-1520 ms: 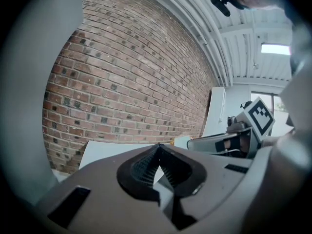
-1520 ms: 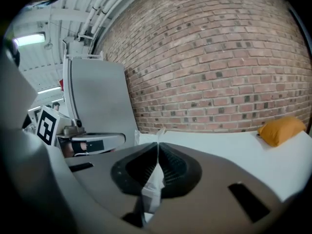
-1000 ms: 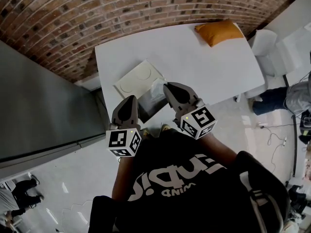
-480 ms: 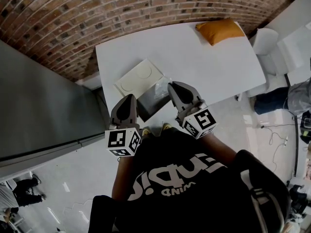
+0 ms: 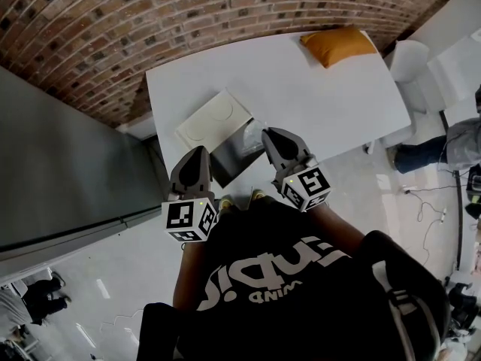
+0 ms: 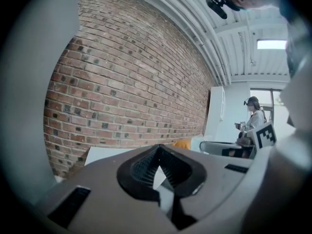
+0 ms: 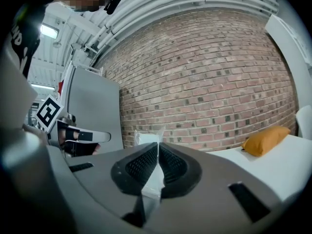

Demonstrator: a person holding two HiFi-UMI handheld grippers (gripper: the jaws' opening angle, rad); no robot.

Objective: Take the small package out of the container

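My right gripper [image 5: 264, 133] is shut on a small clear plastic package [image 5: 251, 138], held just over the right end of the open dark grey container [image 5: 225, 165] at the white table's [image 5: 301, 104] near edge. In the right gripper view the package [image 7: 145, 138] sticks up past the closed jaws of the right gripper [image 7: 158, 146]. My left gripper [image 5: 200, 151] hangs at the container's left end. In the left gripper view the left gripper [image 6: 158, 148] has its tips together and nothing is seen held.
A white lid [image 5: 214, 119] lies flat behind the container. An orange cushion [image 5: 338, 45] sits at the table's far right corner. A brick wall [image 5: 188, 13] runs behind, a grey cabinet [image 5: 60, 171] stands left, and a white chair [image 5: 409, 70] and a person [image 5: 443, 153] are right.
The right gripper with the package has shifted slightly to the right and nearer to me. The left gripper has barely moved.
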